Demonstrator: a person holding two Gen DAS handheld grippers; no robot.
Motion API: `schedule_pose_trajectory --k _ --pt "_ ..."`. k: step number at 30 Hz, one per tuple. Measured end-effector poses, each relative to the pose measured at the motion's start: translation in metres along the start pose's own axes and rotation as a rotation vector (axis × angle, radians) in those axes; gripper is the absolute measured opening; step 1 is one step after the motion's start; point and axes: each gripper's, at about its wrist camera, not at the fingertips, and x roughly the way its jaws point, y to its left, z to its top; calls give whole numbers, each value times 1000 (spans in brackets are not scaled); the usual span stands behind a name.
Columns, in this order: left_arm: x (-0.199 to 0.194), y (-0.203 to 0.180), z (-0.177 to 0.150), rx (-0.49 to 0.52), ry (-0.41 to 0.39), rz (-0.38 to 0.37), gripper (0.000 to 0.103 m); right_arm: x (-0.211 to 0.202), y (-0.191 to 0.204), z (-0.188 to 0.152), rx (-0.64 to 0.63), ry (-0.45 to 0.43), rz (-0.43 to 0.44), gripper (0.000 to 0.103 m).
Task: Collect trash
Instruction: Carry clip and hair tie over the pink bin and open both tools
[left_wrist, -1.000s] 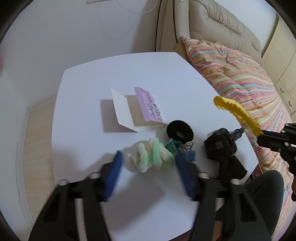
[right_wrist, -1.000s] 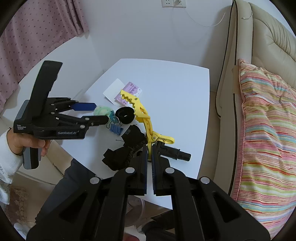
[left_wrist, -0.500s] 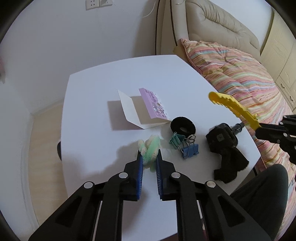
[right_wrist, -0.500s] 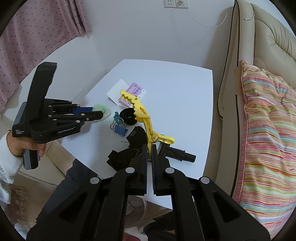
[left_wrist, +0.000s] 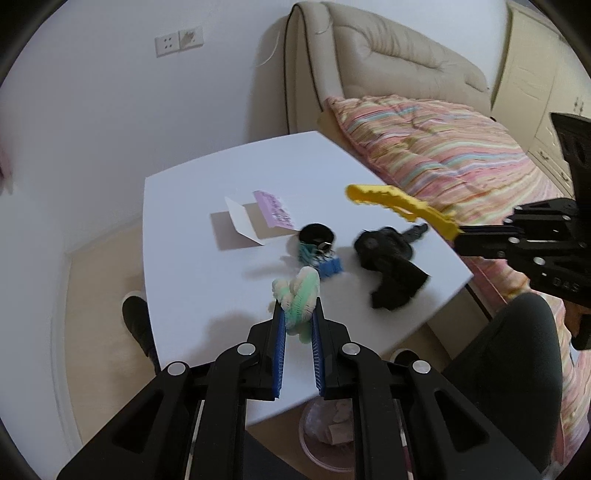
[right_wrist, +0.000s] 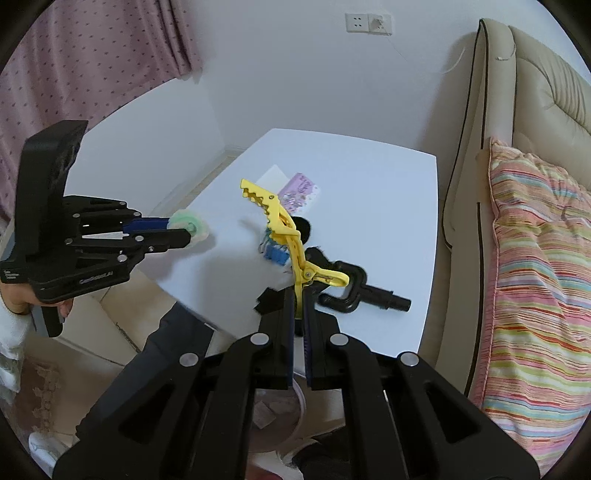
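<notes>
Left wrist view: left gripper (left_wrist: 298, 325) jaws pinching green-white fluffy thing (left_wrist: 300, 295) above worktop (left_wrist: 184, 229); right gripper (right_wrist: 299, 314) jaws clamped on yellow clip (right_wrist: 284, 232).

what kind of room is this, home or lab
Most likely a home, probably a bedroom or living room: a beige padded sofa or headboard, a striped quilt, a pink dotted curtain, and a small white table strewn with odds and ends.
</notes>
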Motion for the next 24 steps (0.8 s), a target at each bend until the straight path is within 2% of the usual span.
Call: schedule_pose_trajectory --k 12,24 --pt "-33 -26 -46 30 -41 -23 13 -25 33 -39 -43 -26 26 3" --pt "-44 -25 -92 -16 -25 -23 13 -10 64 -85 -91 65 71 3"
